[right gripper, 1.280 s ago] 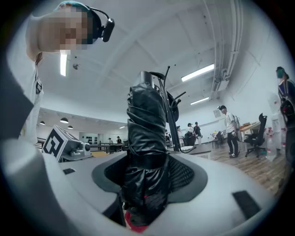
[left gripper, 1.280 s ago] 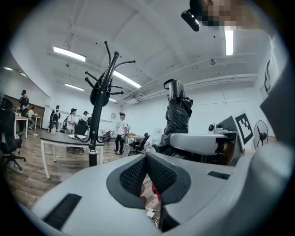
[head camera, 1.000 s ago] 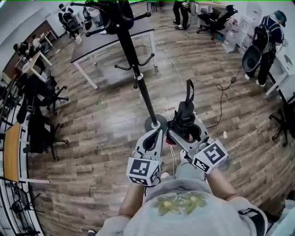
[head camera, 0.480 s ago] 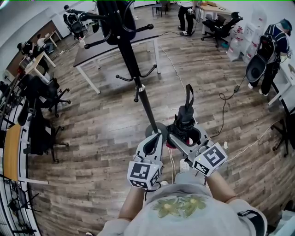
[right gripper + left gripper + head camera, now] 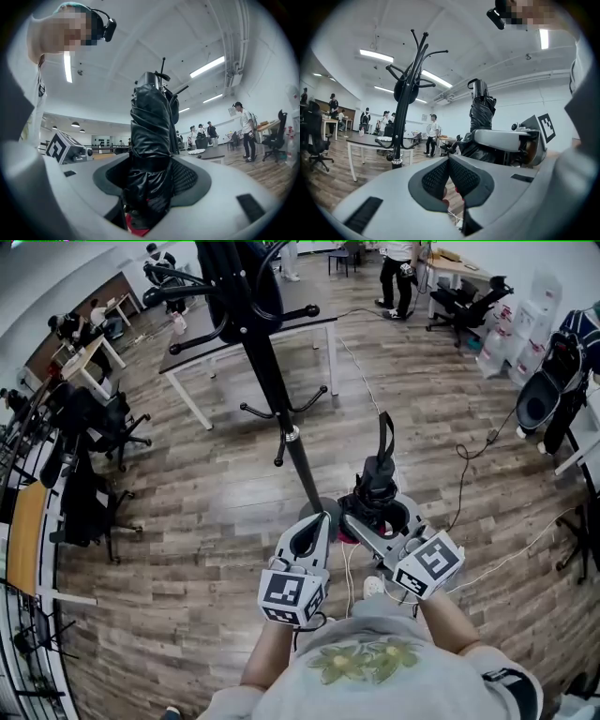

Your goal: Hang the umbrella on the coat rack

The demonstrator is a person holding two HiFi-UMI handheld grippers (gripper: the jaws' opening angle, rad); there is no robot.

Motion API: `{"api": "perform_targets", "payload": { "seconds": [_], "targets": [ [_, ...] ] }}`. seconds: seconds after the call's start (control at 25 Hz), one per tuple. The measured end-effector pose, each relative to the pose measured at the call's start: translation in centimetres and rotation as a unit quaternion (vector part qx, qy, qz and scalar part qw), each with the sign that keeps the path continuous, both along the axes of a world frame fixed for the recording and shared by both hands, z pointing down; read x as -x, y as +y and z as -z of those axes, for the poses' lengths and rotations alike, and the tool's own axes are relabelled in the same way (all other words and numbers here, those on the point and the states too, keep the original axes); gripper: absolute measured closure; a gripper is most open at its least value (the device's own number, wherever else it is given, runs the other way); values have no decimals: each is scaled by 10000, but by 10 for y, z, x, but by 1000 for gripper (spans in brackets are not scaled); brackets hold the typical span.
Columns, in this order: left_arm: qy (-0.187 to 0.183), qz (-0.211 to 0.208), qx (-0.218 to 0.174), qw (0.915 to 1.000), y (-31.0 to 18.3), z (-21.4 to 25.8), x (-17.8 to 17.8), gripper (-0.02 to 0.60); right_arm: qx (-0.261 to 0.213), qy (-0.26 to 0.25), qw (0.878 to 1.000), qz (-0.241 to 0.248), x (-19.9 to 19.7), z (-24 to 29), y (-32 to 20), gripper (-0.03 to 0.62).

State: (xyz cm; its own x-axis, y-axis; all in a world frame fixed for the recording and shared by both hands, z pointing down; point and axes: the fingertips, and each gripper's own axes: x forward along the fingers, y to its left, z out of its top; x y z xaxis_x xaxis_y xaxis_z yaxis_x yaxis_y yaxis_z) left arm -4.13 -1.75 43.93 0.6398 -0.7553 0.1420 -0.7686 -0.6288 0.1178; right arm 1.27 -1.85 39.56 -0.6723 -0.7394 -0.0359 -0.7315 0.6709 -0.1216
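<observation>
Right tool (image 5: 150,185): clamped across the folded black umbrella (image 5: 151,131), pads pressing the fabric low on the bundle. Umbrella carried upright, strap (image 5: 386,439) standing up at its top.

Left tool (image 5: 449,176): jaws together, nothing between them; just beside the right one.

Umbrella in front of the chest, near the foot of the rack (image 5: 272,381), on no hook yet.

Step in hand, by judgement: the carry to the rack.

To do it well:
- Keep the clamp firm and the bundle vertical, strap uppermost.
- Choose a free hook (image 5: 314,401) on the lower ring; likely an easier reach than the crown.
- Come in above the hook tip, then lower the loop over it.
- Let go only with the weight hanging from the hook.
- If the strap proves limp, spread it with the left tool.
</observation>
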Motion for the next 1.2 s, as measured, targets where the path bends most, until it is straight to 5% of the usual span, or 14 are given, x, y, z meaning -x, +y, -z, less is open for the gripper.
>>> {"api": "perform_targets", "payload": {
  "seconds": [1.2],
  "targets": [
    [92, 1135, -3, 9935, -57, -14, -40, 578, 66, 131, 9920, 1256, -38, -23, -54, 345]
  ]
}}
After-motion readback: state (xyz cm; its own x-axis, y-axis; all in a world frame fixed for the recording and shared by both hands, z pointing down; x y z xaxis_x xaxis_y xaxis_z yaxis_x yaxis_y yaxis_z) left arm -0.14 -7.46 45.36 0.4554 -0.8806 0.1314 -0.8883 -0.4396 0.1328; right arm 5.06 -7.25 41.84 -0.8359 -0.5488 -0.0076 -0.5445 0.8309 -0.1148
